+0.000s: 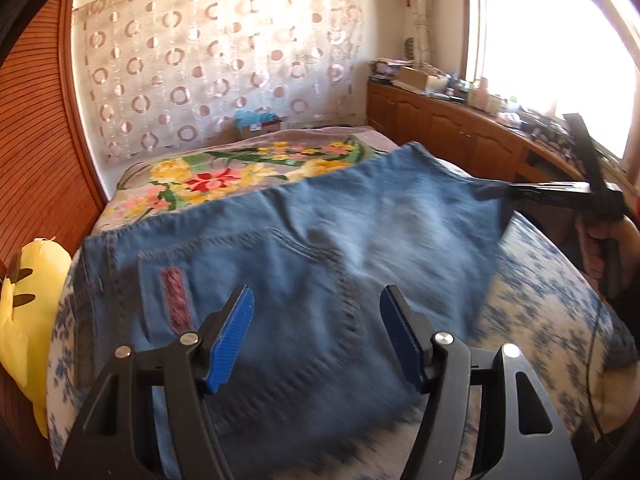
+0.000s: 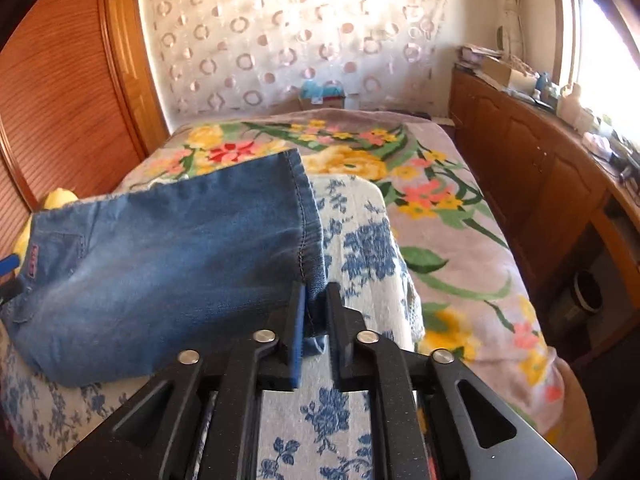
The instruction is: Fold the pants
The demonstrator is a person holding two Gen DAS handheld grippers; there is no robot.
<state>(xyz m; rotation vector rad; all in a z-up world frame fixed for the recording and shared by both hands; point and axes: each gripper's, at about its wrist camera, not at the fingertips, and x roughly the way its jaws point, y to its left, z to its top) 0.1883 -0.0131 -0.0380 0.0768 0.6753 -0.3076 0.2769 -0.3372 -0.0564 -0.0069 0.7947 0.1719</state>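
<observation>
The blue denim pants (image 1: 304, 248) lie across a white and blue floral cloth on the bed, back pocket with a red patch at the left. My left gripper (image 1: 316, 312) is open, its blue pads spread just above the seat of the pants, holding nothing. My right gripper (image 2: 316, 312) is shut on the hem corner of the pants (image 2: 160, 264), pinching the stitched leg end. In the left wrist view the right gripper (image 1: 486, 192) shows at the far right, clamped on that same corner and lifting it slightly.
A white and blue floral cloth (image 2: 360, 248) covers the near bed; a flowered blanket (image 2: 440, 208) lies beyond. A yellow plush toy (image 1: 28, 304) sits at the left edge. Wooden cabinets (image 2: 540, 184) with clutter run along the right under a bright window. A wooden panel (image 1: 40, 140) stands at left.
</observation>
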